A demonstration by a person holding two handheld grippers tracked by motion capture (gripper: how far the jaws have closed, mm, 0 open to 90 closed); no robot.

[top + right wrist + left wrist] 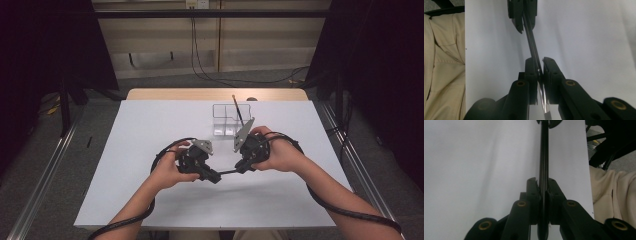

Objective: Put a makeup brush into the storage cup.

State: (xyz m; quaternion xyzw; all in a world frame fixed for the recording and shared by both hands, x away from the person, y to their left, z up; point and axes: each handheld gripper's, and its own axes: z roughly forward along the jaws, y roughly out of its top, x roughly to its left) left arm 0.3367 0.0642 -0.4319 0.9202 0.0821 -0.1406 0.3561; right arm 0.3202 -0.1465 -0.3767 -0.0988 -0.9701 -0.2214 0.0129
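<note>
Lab: dark curtains (pixel 45 45), metal frame rails (pixel 42 175), white table (pixel 150 130).

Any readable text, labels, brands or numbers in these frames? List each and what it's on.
None readable.
Black pen, held between both tongs: no print visible on its barrel.
Left tongs and right tongs: plain black, no markings.
Clear organizer and the white table: no labels.
Wall outlet plate: too small to tell.

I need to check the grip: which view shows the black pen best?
The right gripper view: the black pen runs between both grippers' jaws, metal tip visible. The left gripper view shows its barrel clamped; the high view, a thin line.
</note>
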